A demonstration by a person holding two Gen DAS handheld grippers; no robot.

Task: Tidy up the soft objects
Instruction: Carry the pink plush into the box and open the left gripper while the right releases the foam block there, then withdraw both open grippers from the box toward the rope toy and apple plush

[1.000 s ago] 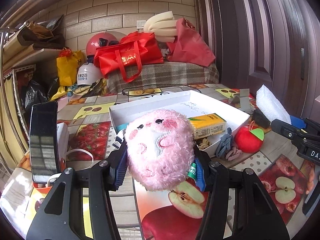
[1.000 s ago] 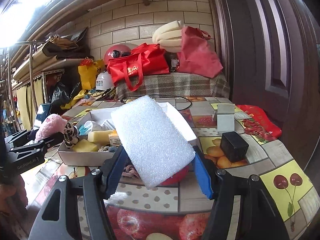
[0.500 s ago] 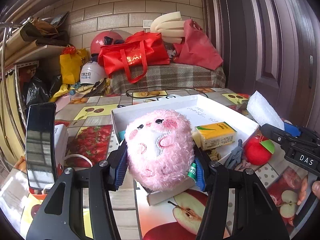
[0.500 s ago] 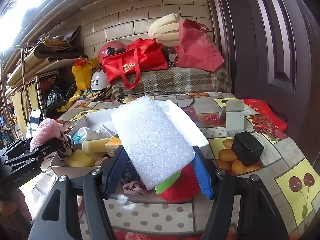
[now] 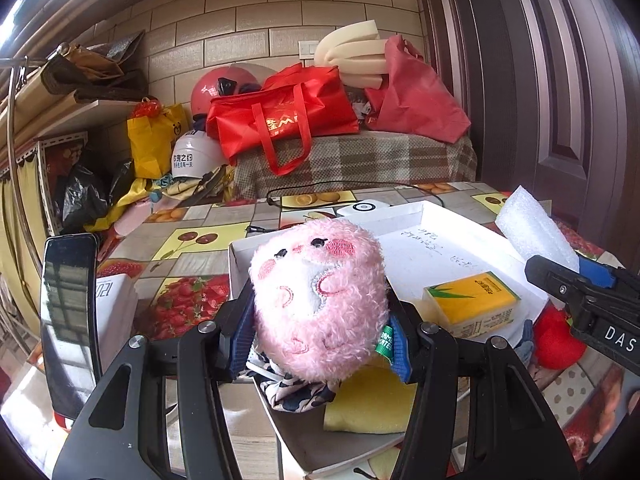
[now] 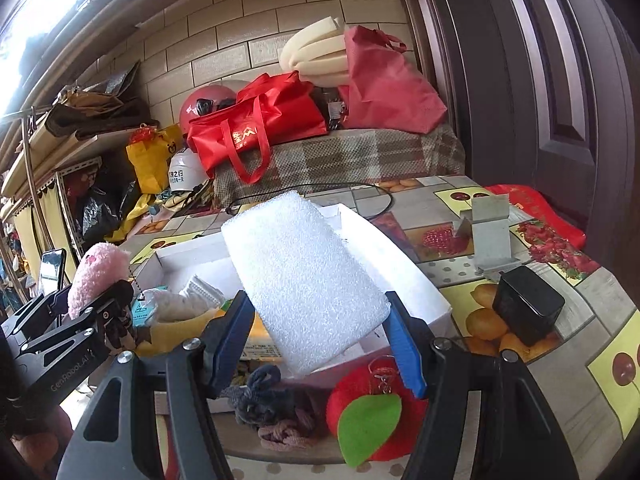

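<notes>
My left gripper (image 5: 320, 340) is shut on a fluffy pink plush toy (image 5: 318, 300), held over the near left corner of a shallow white box (image 5: 448, 240). My right gripper (image 6: 320, 340) is shut on a white foam block (image 6: 304, 280), tilted above the box's right front part (image 6: 400, 272). The foam block (image 5: 532, 232) and right gripper also show at the right of the left wrist view; the pink plush (image 6: 96, 276) shows at the left of the right wrist view. In the box lie a yellow tissue pack (image 5: 472, 304), a yellow sponge (image 5: 372, 408) and a spotted cloth (image 5: 296, 392).
A red felt apple (image 6: 376, 412) and knitted grey-and-pink items (image 6: 264, 404) lie on the fruit-print tablecloth before the box. A black tin (image 6: 528, 308) and grey stand (image 6: 488, 232) are at the right. A phone (image 5: 70, 320) stands upright at the left. Bags and helmets fill the back.
Both grippers have moved forward over the white box, each still holding its object. The box and its contents now lie closer beneath the plush and the foam.
</notes>
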